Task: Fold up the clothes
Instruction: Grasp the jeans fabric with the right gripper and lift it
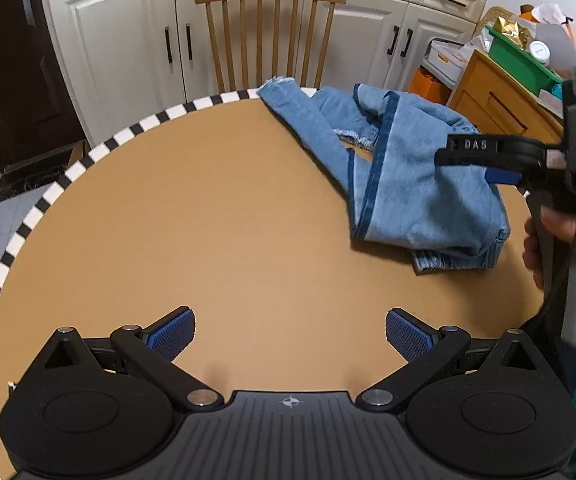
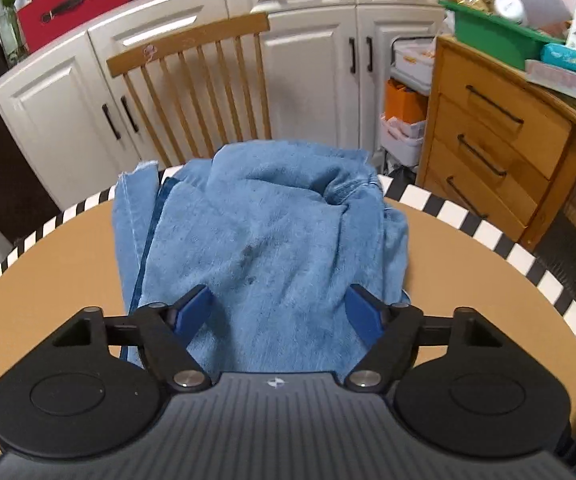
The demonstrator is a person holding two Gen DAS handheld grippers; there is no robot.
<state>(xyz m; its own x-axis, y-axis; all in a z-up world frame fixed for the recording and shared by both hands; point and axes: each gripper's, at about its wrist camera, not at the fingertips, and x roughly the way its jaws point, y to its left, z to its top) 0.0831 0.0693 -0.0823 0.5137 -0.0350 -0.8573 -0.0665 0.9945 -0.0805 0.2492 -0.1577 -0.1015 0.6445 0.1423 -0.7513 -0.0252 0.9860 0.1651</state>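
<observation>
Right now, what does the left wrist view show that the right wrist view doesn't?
Only the left wrist view: the open left gripper over bare table, the jeans' frayed hem at the far rim, and the right gripper seen side-on above the jeans.
Only the right wrist view: the red box and the wooden drawers.
Both: the jeans, the chair, the white cabinets.

Jeans [image 1: 400, 168] on table [image 1: 208, 220]; chair [image 1: 268, 32] behind.

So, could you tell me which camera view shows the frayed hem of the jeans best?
The left wrist view: the frayed hem lies in plain sight at the table's far edge. The right wrist view catches only a sliver behind the heap.
</observation>
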